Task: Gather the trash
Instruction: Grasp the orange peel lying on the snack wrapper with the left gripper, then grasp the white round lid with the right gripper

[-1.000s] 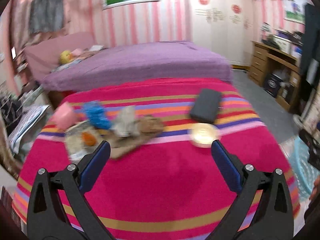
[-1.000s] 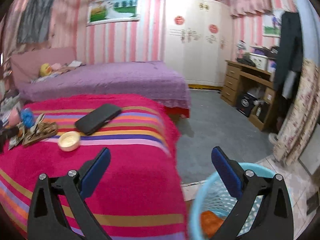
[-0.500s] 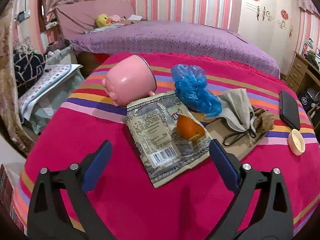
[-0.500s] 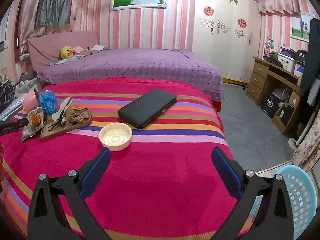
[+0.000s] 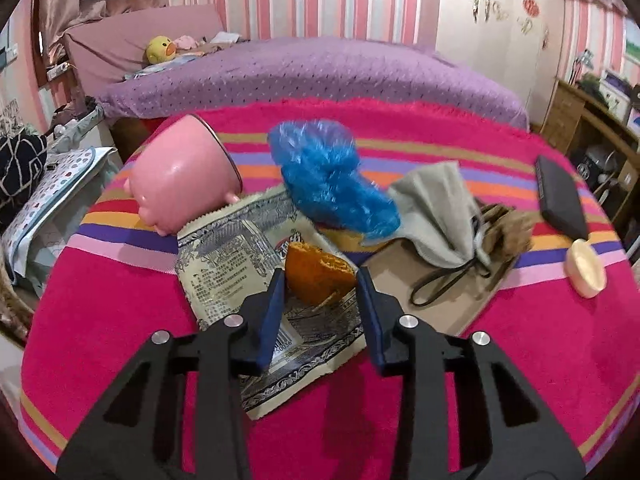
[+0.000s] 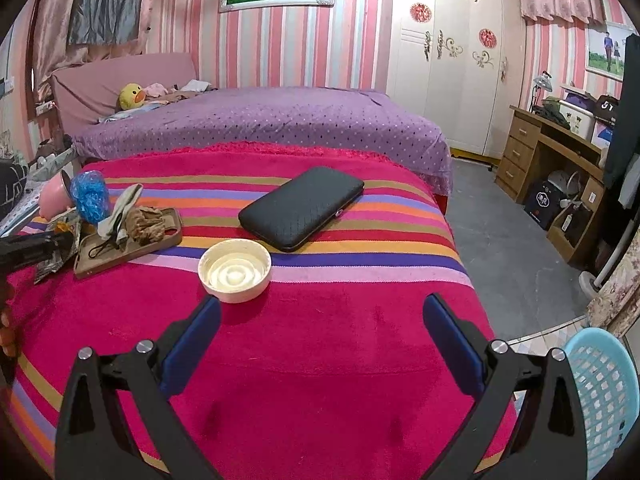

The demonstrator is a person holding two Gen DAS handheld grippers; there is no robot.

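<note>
In the left wrist view my left gripper (image 5: pixel 320 276) has its jaws narrowed around an orange peel (image 5: pixel 318 270), which lies on a printed snack wrapper (image 5: pixel 240 264); the pads stand on either side of the peel and look close to touching it. A crumpled blue plastic cover (image 5: pixel 328 178) lies just behind. A grey cloth mask (image 5: pixel 436 216) and a brown crumpled wad (image 5: pixel 508 232) rest on a brown flat case (image 5: pixel 440 296). My right gripper (image 6: pixel 320 324) is open and empty above the striped blanket (image 6: pixel 320 344), just in front of a white round lid (image 6: pixel 235 265).
A pink cup (image 5: pixel 180 184) lies on its side next to the wrapper. A black wallet (image 6: pixel 302 206) lies behind the lid. A light blue mesh basket (image 6: pixel 600 392) stands on the floor at the right. A purple bed (image 6: pixel 260 120) is behind, a wooden desk (image 6: pixel 548 152) to the right.
My left gripper moved in over the wrapper and narrowed its jaws around the orange peel. My right gripper moved forward toward the white lid and stayed open.
</note>
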